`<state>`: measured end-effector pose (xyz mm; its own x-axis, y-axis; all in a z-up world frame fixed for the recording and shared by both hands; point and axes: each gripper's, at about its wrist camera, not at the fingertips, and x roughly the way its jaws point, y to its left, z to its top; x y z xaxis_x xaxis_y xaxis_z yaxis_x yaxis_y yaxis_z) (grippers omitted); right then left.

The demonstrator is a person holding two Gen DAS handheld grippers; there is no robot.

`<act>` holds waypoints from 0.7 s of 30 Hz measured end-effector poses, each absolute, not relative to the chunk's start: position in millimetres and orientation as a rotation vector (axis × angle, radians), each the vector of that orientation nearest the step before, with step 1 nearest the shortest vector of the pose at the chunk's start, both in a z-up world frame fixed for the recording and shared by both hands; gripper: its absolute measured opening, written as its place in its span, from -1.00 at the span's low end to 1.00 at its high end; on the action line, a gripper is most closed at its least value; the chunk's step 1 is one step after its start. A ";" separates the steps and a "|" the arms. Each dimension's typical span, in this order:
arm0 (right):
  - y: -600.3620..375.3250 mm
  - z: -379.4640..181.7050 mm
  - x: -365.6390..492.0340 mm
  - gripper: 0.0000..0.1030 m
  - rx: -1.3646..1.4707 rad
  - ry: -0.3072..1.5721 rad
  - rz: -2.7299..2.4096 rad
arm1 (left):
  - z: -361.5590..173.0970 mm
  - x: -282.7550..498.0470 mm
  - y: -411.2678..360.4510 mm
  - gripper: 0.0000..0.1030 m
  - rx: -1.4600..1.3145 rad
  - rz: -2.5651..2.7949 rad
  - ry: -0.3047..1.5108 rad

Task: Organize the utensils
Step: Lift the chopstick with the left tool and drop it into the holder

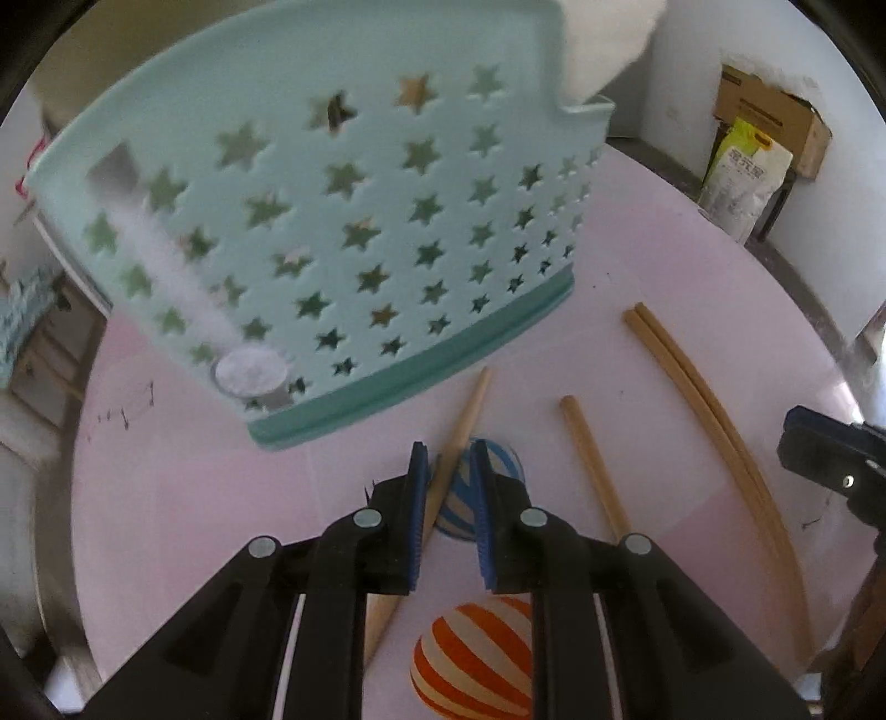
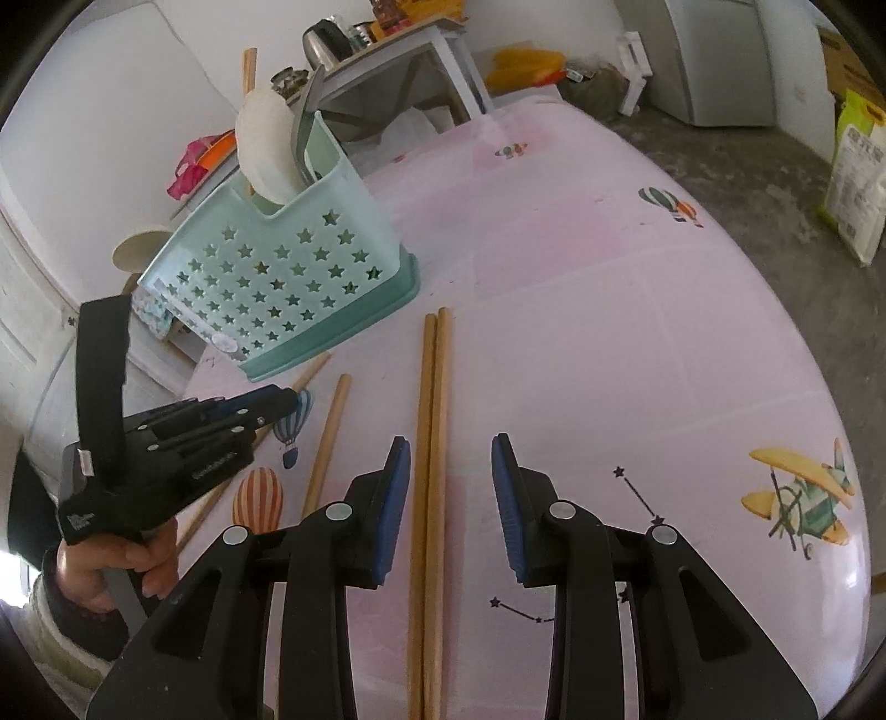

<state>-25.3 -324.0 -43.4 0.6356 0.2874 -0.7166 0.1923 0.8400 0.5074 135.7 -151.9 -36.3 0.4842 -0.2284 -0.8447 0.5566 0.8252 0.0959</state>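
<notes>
A teal star-holed basket [image 1: 387, 221] [image 2: 288, 277] stands on the pink table, holding a white spoon [image 2: 266, 144], a metal utensil [image 2: 307, 111] and a wooden stick [image 2: 249, 72]. My left gripper [image 1: 448, 451] [image 2: 285, 400] hovers just in front of the basket. Its jaws stand narrowly apart over a loose chopstick [image 1: 470, 410] [image 2: 310, 371] on the table, and nothing is gripped. A second single chopstick [image 1: 595, 471] [image 2: 329, 437] lies beside it. My right gripper [image 2: 451, 443] [image 1: 819, 443] is open astride a chopstick pair [image 2: 432, 387] [image 1: 720, 421], which lies close to its left finger.
The pink table [image 2: 609, 304] bears balloon and plane prints, and its rounded edge curves along the right. A person's hand [image 2: 116, 565] holds the left gripper's handle. A bag [image 2: 853, 183] and cardboard box [image 1: 775, 111] stand on the floor at the right. A side table with a kettle [image 2: 326, 39] is behind.
</notes>
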 end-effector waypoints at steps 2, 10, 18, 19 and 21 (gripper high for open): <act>-324.9 -45.1 -26.2 -0.41 0.598 0.894 0.059 | -36.4 137.6 -155.8 -0.72 0.400 -0.497 0.953; -329.3 -40.9 -32.5 -0.38 0.611 0.872 0.057 | -24.5 127.4 -158.7 -0.89 0.372 -0.537 0.950; -330.0 -33.3 -38.6 -0.38 0.615 0.852 0.055 | 30.9 109.3 -134.1 -0.89 0.194 -0.617 0.868; -329.9 -32.4 -39.2 -0.38 0.614 0.851 0.055 | 37.8 106.6 -129.8 -0.89 0.171 -0.620 0.853; -329.0 -30.7 -40.8 -0.38 0.611 0.849 0.054 | 61.1 100.5 -115.5 -0.89 0.110 -0.626 0.793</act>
